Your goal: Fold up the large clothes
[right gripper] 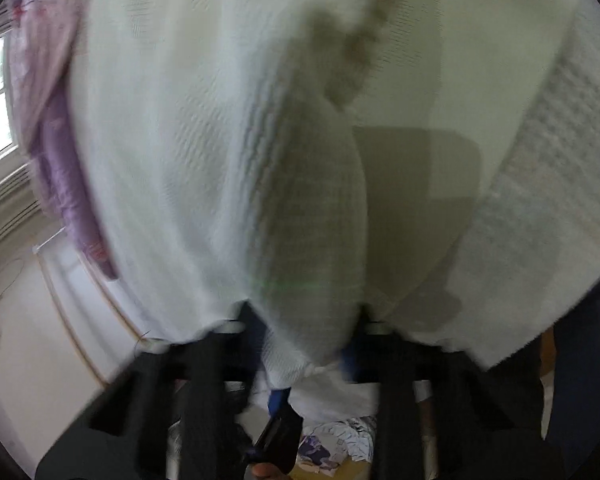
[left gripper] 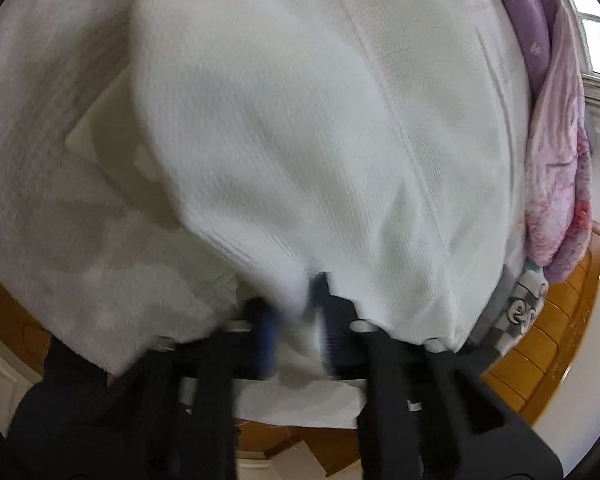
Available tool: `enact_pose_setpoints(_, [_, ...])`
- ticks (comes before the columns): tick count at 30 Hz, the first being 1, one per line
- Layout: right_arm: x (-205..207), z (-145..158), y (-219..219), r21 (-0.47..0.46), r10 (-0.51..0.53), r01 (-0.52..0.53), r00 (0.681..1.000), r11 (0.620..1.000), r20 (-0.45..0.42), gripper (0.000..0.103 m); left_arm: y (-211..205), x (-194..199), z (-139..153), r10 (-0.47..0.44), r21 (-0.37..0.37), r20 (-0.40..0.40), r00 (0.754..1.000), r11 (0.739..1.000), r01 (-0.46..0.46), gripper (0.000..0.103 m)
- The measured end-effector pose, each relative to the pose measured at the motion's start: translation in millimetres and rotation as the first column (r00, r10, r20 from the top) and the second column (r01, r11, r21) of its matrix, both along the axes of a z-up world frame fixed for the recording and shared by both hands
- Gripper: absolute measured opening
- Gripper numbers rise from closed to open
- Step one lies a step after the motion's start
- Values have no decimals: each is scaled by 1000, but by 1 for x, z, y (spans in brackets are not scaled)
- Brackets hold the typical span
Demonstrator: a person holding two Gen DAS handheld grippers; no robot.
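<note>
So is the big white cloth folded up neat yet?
Not yet. The white cloth hangs bunched and draped, its edge pinched in the left gripper and the right gripper.

- White garment (left gripper: pixel 300 128) with a fine ribbed knit texture.
- Fluffy white blanket (left gripper: pixel 60 240) on the left, plain.
- Purple and pink floral bedding (left gripper: pixel 560 152) on the right.
- Orange-brown wooden frame (left gripper: pixel 540 352).
- Black grippers, blue pads (left gripper: pixel 269 340).

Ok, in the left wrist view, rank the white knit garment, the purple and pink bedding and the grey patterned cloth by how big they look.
1. white knit garment, which fills most of the view and is close to the lens
2. purple and pink bedding, a strip along the right edge
3. grey patterned cloth, a small patch below the bedding

Nearness inflates the garment.
</note>
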State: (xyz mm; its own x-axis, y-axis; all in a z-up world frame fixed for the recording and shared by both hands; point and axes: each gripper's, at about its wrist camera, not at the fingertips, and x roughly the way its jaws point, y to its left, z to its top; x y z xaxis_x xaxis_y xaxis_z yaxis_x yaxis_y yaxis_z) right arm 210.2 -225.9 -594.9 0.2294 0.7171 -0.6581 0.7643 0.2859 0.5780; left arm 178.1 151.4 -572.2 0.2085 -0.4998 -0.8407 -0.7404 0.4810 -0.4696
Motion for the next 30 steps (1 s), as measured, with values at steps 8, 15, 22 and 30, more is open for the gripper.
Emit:
enact_pose_setpoints(8, [55, 54, 7, -245, 339, -241, 770, 939, 541, 6, 7, 36, 66, -246, 208, 500, 830, 965, 160, 6])
enact_pose_setpoints(15, [8, -8, -2, -230, 380, -310, 832, 922, 404, 8, -1, 5, 8, -354, 270, 355, 865, 925, 268, 7])
enact_pose_setpoints(22, [-21, -13, -8, -194, 279, -225, 902, 955, 329, 25, -1, -29, 3, -289, 229, 285, 914, 946, 228, 18])
enact_pose_setpoints(30, [-19, 28, 1, -244, 380, -335, 911, 910, 163, 35, 10, -44, 47, -330, 255, 229, 916, 928, 270, 20])
